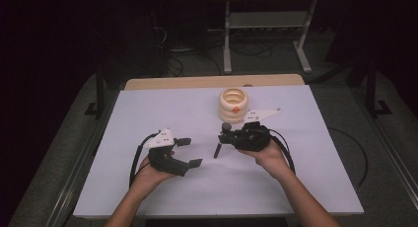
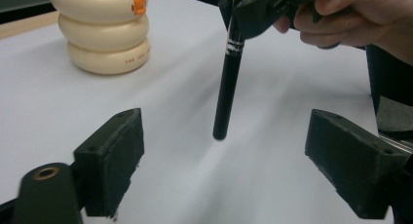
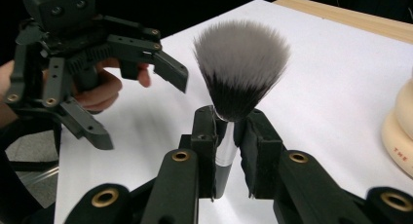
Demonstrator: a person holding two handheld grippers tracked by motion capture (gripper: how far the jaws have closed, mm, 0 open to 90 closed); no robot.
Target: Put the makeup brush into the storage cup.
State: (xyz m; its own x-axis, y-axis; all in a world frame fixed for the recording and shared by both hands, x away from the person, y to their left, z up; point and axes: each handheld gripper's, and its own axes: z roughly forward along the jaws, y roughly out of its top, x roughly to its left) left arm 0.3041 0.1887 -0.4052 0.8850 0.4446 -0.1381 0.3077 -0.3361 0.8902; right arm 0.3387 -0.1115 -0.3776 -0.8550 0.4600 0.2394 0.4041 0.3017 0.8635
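A makeup brush [image 3: 238, 68] with a black handle [image 2: 228, 83] and grey-white bristles is clamped at its ferrule in my right gripper [image 3: 229, 136], which is shut on it. The handle hangs down just above the white table [image 1: 162, 108], bristles up [image 1: 226, 126]. My left gripper [image 1: 189, 152] stands open at the left, its two pads [image 2: 114, 156] wide apart and facing the brush handle. A cream ribbed holder [image 1: 233, 104] with an orange dot [image 2: 139, 3] stands behind the right gripper [image 1: 228, 136].
The white sheet covers a wooden table whose far edge [image 1: 212, 81] shows. Beyond it are a dark floor, cables and a metal stand [image 1: 266, 29]. Free table surface lies to the left and front of both hands.
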